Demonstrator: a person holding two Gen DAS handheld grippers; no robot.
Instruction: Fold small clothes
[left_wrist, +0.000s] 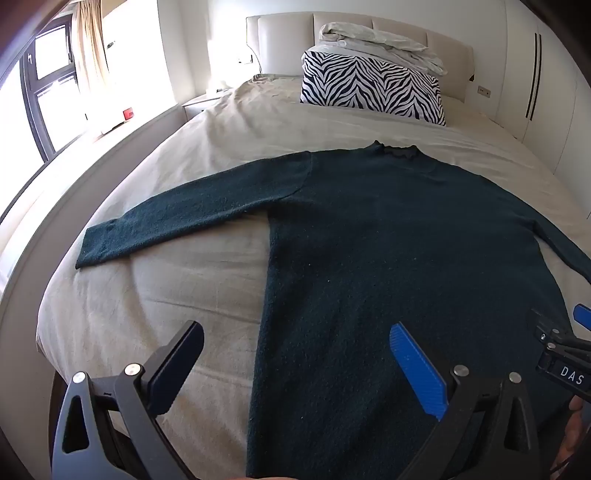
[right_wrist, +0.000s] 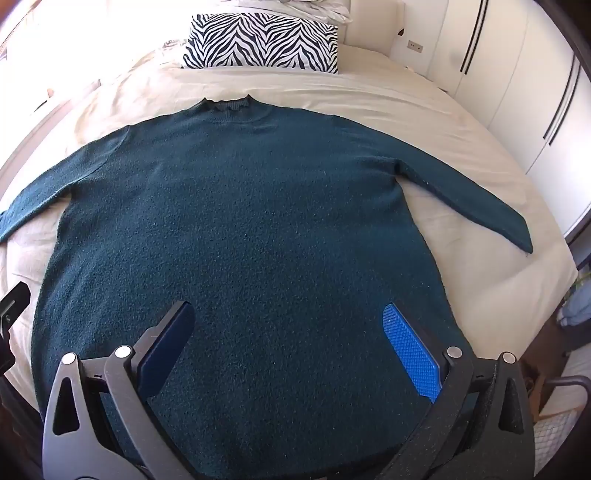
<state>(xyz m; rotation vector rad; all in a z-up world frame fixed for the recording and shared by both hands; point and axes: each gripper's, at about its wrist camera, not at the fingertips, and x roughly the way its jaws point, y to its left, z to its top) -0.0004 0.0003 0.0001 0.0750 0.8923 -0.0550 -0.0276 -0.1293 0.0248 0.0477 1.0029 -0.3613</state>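
Sweater (right_wrist: 236, 229) is spread flat ahead of both grippers. Left gripper (left_wrist: 295, 373) and right gripper (right_wrist: 291, 350) are held wide open above its hem, nothing gripped.

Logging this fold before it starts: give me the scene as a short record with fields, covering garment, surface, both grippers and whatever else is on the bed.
garment: dark green sweater, spread flat, collar away from the cameras
sleeves: both stretched out sideways, unfolded
surface: bed with beige sheet
left gripper: open, holds nothing, over the sweater's left hem edge
right gripper: open, holds nothing, above the sweater's lower body
at the headboard: zebra-print pillow with a crumpled white duvet on top
fold state: not yet begun
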